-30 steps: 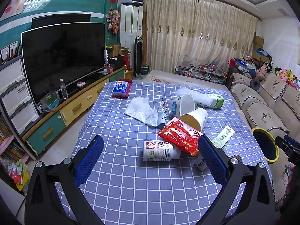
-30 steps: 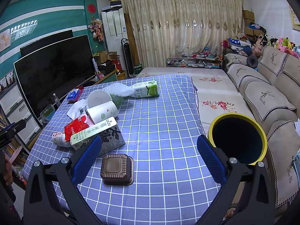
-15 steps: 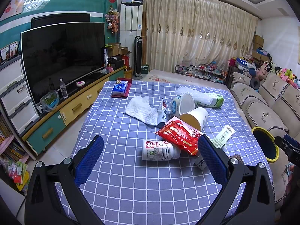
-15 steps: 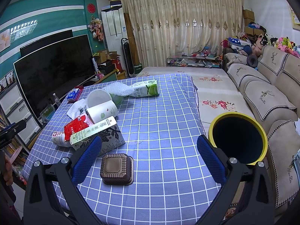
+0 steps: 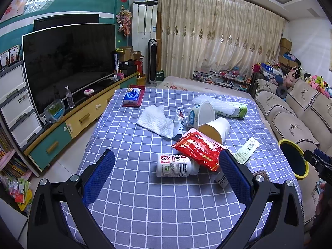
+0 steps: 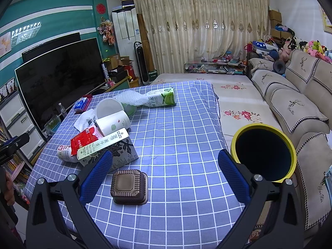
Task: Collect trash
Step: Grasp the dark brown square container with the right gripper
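Trash pile on checked table [image 6: 182, 145], both hand-held grippers spread empty, bin [image 6: 264, 151] beside, perhaps touching.

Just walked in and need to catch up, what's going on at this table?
A person holds two blue-padded grippers, the left gripper and the right gripper, both open and empty above the blue checked tablecloth. Trash lies untouched: a white supplement bottle, a red snack packet, a brown ribbed plastic tray. The yellow-rimmed bin waits beside the table.

Teal striped wall [image 5: 68, 2], large dark television [image 5: 66, 62], cream curtains [image 6: 209, 27], beige sofa [image 6: 294, 108], pale tiled floor [image 5: 70, 157]
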{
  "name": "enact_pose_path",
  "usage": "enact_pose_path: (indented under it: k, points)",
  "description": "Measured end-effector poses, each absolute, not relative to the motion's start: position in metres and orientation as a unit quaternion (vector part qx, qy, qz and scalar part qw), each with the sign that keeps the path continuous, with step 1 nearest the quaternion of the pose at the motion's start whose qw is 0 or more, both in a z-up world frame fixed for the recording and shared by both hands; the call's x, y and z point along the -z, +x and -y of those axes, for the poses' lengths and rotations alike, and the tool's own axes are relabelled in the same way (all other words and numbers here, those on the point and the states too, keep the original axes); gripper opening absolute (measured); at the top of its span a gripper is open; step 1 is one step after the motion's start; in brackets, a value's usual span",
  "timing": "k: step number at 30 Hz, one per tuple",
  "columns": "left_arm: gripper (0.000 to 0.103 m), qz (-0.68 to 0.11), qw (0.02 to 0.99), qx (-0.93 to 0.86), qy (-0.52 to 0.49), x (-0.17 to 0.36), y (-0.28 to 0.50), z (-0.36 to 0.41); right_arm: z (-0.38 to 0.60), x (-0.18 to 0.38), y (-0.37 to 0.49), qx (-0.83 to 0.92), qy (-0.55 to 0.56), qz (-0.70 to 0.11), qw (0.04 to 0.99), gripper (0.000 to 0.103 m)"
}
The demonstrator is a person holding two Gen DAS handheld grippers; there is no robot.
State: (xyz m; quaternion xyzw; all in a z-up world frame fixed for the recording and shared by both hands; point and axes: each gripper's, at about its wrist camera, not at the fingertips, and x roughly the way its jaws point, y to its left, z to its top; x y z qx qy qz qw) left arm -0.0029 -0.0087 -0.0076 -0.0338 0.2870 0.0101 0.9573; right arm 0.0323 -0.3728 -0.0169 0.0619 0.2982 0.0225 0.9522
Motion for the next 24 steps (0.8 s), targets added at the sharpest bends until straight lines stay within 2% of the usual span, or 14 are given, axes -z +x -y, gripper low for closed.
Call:
enact_pose_path:
  k: [10, 21, 24]
  points:
    - [0.099, -0.287, 0.957, -0.011, -0.035, 0.009, -0.003, 0.009, 0.372, 0.022, 0.034, -0.025, 0.062, -0.303, 0.951, 0.097]
    - [0.099, -0.301, 0.952, -0.012, -0.043, 0.022, 0.009, 0.005, 0.329, 0.071, 0.054, -0.081, 0.044, -0.355, 0.930, 0.097]
    - [0.099, -0.309, 0.950, -0.011, -0.049, 0.027, 0.016, 0.003, 0.323, 0.080, 0.060, -0.081, 0.041, -0.364, 0.927, 0.094]
